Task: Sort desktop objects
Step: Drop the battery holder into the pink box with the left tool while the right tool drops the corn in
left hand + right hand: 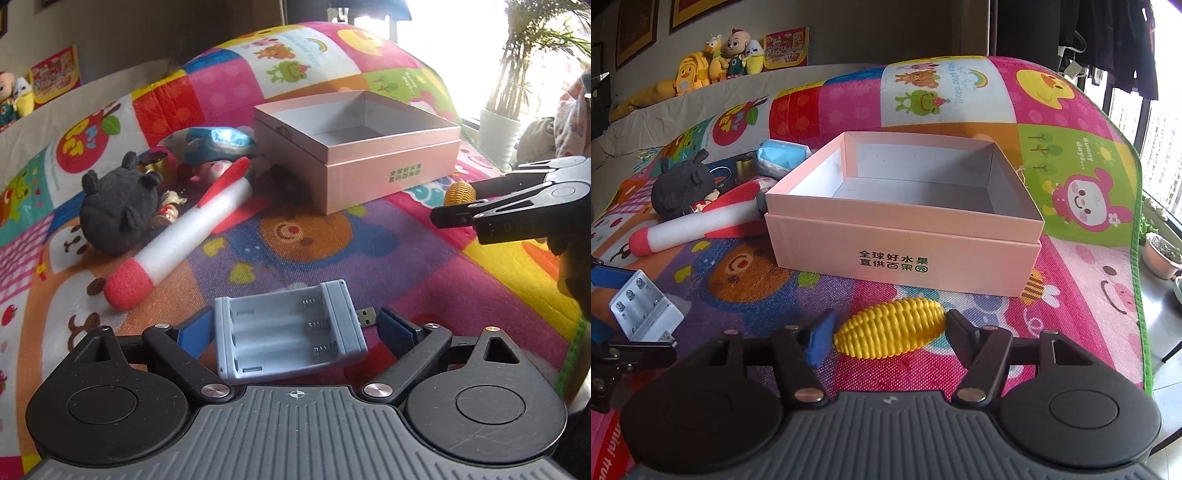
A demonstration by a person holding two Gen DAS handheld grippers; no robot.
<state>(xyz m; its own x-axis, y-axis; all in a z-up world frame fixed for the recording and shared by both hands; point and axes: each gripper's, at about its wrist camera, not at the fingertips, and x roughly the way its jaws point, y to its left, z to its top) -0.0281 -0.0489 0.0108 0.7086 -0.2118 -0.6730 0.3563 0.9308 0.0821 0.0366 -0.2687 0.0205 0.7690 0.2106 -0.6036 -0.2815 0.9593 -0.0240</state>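
My left gripper [293, 328] is open around a grey battery holder [288, 328] that lies on the mat; a gap shows between its USB plug and the right finger. The holder also shows in the right wrist view [646, 314]. My right gripper [890, 334] is open around a yellow toy corn [892, 332] on the mat, fingers close to both ends. The corn also shows in the left wrist view [460, 192]. An open pink box [905, 243], empty, stands just beyond the corn; it shows in the left wrist view too [391, 166].
A colourful play mat [1089, 258] covers the surface. A red-and-white foam rocket [184, 236], a dark plush toy [110, 210], a blue packet [221, 140] and small figures lie left of the box. Potted plants [498, 129] stand at the right, beyond the mat's edge.
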